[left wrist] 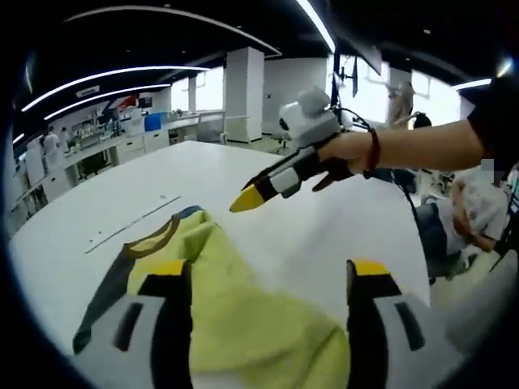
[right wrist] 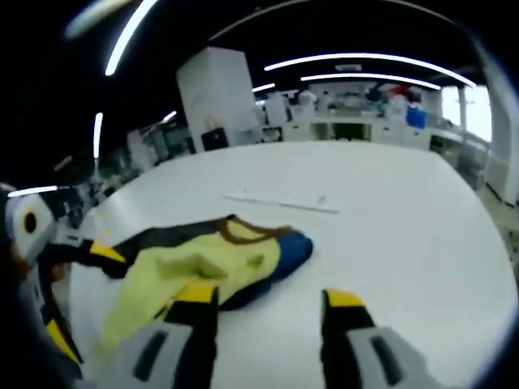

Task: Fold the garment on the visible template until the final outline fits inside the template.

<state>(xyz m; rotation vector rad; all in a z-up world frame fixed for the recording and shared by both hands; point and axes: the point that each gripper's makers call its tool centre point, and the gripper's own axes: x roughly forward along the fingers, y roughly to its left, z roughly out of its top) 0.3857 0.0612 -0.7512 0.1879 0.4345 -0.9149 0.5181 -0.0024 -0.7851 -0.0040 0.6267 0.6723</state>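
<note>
A yellow garment [left wrist: 243, 316] with dark sleeves and a brown collar lies crumpled on the white table [left wrist: 324, 227]. My left gripper [left wrist: 266, 277] is open and low over it, with the yellow cloth lying between the two wide-apart jaws. The right gripper [left wrist: 245, 201], held by a hand, hovers above the table just beyond the garment, its yellow tip pointing at the collar. In the right gripper view the garment [right wrist: 211, 259] lies ahead and to the left of my open right gripper [right wrist: 272, 296]. The left gripper [right wrist: 81, 296] stands at the garment's left end. A thin template line [right wrist: 284, 203] marks the table behind the garment.
The template line [left wrist: 134, 223] runs left of the collar. The table edge [left wrist: 422, 267] curves round on the right, and a seated person [left wrist: 478, 211] is beyond it. Work benches [left wrist: 122, 146] and a white pillar [left wrist: 243, 93] stand further back.
</note>
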